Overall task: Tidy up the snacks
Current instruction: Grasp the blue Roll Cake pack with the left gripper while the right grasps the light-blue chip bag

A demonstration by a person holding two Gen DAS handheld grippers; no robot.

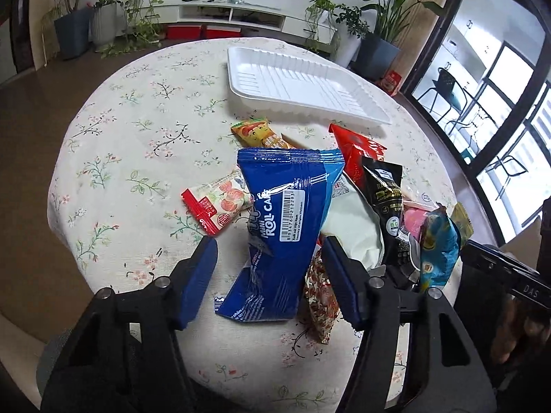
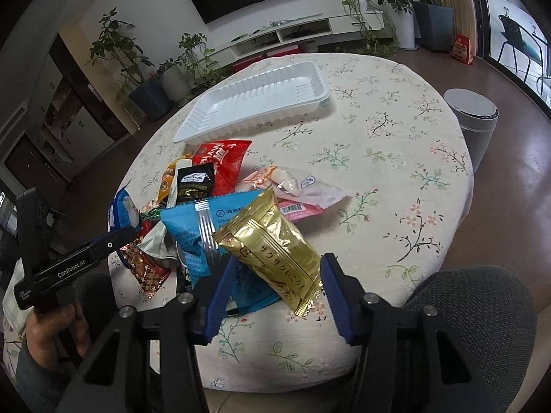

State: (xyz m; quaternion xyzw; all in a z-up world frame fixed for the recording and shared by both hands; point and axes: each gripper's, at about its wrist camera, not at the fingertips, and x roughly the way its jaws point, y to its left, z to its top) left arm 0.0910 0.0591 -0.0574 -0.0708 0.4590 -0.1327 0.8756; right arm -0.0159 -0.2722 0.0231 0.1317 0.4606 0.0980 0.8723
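The blue foil roll-cake packet (image 1: pixel 286 227) stands tilted between the half-open jaws of the left gripper (image 1: pixel 270 258); its right pad touches it, the left stays apart. The gold foil snack packet (image 2: pixel 275 251) lies between the right gripper (image 2: pixel 279 275) jaws, grip unclear. Both are on the floral tabletop (image 1: pixel 137 158), near the empty white plastic tray (image 1: pixel 303 86)

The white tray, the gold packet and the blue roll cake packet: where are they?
white tray (image 2: pixel 220 127): right wrist view, near rim.
gold packet (image 2: pixel 275 244): right wrist view, middle.
blue roll cake packet (image 1: pixel 286 213): left wrist view, middle.
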